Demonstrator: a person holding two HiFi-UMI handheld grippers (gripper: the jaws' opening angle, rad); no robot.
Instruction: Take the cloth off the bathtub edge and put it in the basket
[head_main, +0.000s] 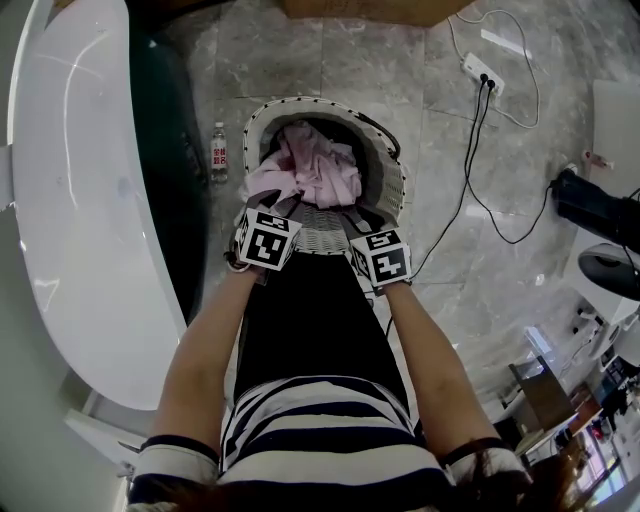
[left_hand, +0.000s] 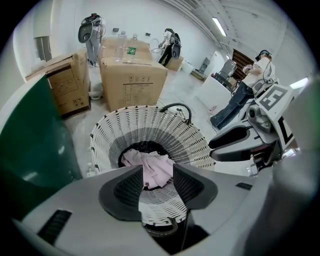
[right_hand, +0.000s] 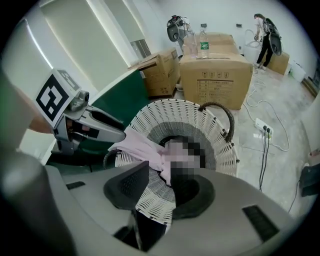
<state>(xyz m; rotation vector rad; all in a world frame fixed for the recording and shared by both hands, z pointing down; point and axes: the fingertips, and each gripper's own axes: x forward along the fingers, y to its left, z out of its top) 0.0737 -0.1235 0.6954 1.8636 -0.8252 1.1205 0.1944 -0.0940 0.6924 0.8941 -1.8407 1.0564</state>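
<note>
Striped shirt (head_main: 320, 420) and two bare forearms (head_main: 205, 350) fill the bottom of the head view; both arms reach down over the basket (head_main: 388, 165).

Left tongs (head_main: 288, 207): spread. In the left gripper view (left_hand: 158, 169) the two dark pads stand clear of each other. The pink cloth (left_hand: 151, 165) shows in the gap, lying lower down inside the basket (left_hand: 150, 125). The pads do not press on it.

Right tongs (head_main: 350, 220): spread, narrower than the left. In the right gripper view (right_hand: 161, 172) the white weave of the basket (right_hand: 200, 120) shows between the pads. The cloth (right_hand: 137, 142) comes close to the pad tips. A mosaic patch covers part of that spot, but no pinch on the fabric shows.

Cloth (head_main: 310, 165): bunched in a heap inside the basket. One fold hangs over the rim on the side toward the left tongs (right_hand: 97, 124).

Basket: white wicker, round, with a dark handle loop on the rim. It stands on the grey marble floor (head_main: 300, 50), directly in front of the person.

Bathtub (head_main: 80, 200): white, with a dark green outer side, along the left edge of the floor and near the basket. Nothing pink lies on its rim.

Also on the floor: a small bottle (head_main: 219, 150) between tub and basket, and a power strip (head_main: 482, 70) with black leads toward the far right corner. Cardboard boxes (left_hand: 132, 80) stand beyond the basket.
</note>
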